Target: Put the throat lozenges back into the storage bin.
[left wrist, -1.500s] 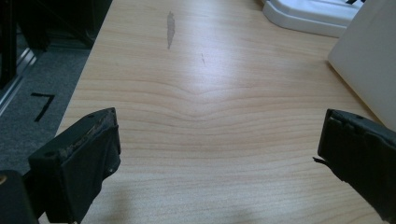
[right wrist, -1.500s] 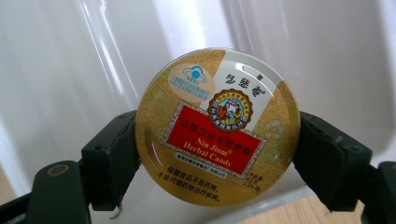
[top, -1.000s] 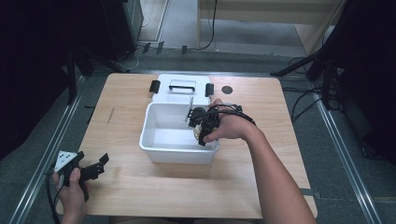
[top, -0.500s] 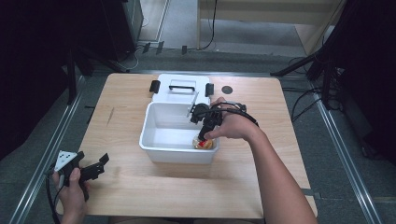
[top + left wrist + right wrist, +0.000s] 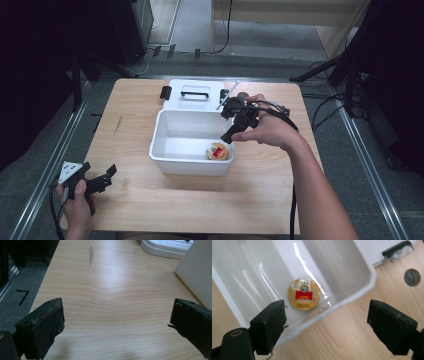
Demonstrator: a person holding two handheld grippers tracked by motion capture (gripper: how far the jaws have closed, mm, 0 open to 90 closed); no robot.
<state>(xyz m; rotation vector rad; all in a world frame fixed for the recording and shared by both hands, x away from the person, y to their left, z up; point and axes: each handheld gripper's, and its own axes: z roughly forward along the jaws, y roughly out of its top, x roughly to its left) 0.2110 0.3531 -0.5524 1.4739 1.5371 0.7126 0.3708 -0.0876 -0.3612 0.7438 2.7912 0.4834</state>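
Tin in the bin, both hands free

My right gripper (image 5: pixel 327 322) gapes empty above the white bin (image 5: pixel 359 290); the gold tin (image 5: pixel 304 294) lies flat below. My left gripper (image 5: pixel 117 322), wide open, idles over bare table (image 5: pixel 110 290).

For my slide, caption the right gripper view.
Open right tool above the white bin's rim, a round gold tin lying flat inside.

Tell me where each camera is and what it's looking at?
High view: above the table, looking down on the white bin, both hands and forearms.
Left gripper view: on the left gripper, looking along open fingers at bare table.
Right gripper view: on the right gripper, looking past open fingers into the bin.
Shared: the round tin shows in the high and right gripper views.
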